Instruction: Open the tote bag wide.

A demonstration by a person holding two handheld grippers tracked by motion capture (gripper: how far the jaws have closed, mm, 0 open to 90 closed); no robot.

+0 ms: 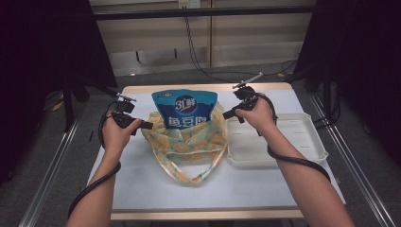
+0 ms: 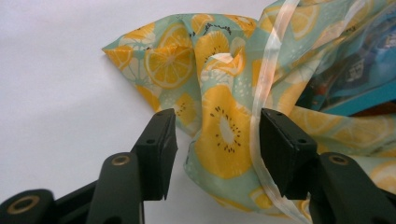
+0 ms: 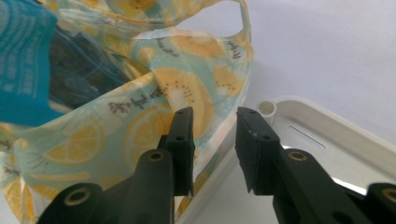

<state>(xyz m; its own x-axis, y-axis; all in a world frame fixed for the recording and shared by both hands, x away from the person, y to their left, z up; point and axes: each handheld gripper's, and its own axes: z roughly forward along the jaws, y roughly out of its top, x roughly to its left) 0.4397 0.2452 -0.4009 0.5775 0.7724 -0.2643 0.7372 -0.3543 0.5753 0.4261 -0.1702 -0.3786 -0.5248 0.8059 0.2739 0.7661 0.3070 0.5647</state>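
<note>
Bag: your lemon-print translucent plastic bag (image 1: 189,142) holds a blue snack pouch (image 1: 185,108) on the white tabletop (image 1: 142,179).
Left hand-held gripper (image 2: 217,140): jaws parted, bag fabric loose between.
Right hand-held gripper (image 3: 214,140): jaws narrowly parted, gripping nothing, beside the white plastic tray (image 3: 327,135).

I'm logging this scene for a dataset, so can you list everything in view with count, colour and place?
fruit-print bag: one, pale green with yellow fruit slices, centre of the table, handles lying toward the person.
snack pouch: one, blue with white lettering, standing in the bag's mouth.
tray: one, white, right of the bag, nothing in it.
table: one, white top with a wooden edge.
cables: a few, black, on the floor beyond the table.
left claw: one, black, open at the bag's left edge, fabric between the jaws.
right claw: one, black, open at the bag's right edge, above the tray's corner.
forearms: two, entering from the bottom.
</note>
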